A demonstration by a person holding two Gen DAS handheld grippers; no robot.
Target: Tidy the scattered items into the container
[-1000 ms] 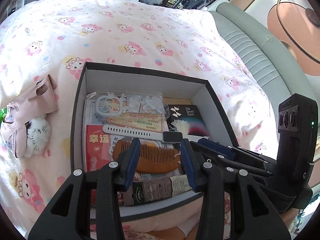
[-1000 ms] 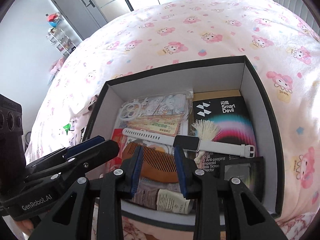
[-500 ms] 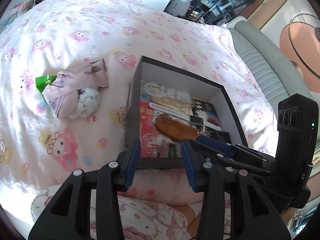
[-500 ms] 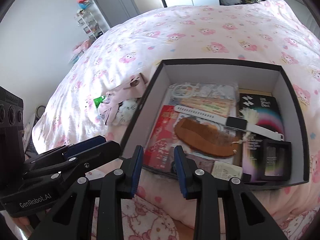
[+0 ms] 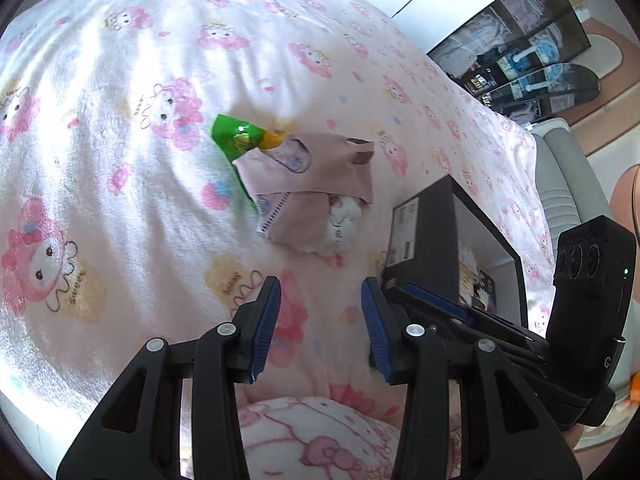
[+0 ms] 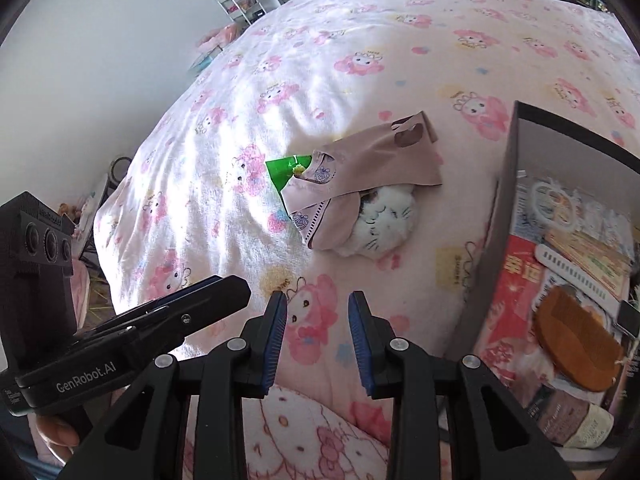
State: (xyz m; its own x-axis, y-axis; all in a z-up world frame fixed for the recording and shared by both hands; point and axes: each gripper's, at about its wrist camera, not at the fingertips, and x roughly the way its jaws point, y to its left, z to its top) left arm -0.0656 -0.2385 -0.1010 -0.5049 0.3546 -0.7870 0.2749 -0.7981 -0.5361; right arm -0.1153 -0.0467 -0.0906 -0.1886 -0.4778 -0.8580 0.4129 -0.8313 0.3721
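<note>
Now both my claws hang part-open, empty: left gripper (image 5: 320, 320), right gripper (image 6: 318, 334), over bare bedspread (image 6: 360, 20). Box (image 6: 500, 216) at right; left of its edge lie pink cloth (image 6: 360, 160), white plush (image 6: 384, 220), green packet (image 6: 286, 168).

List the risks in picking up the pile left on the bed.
The pink cloth lies over the white plush toy and the green packet, so a pinch may lift only the cloth. The left gripper and right gripper are close together and may collide.
</note>
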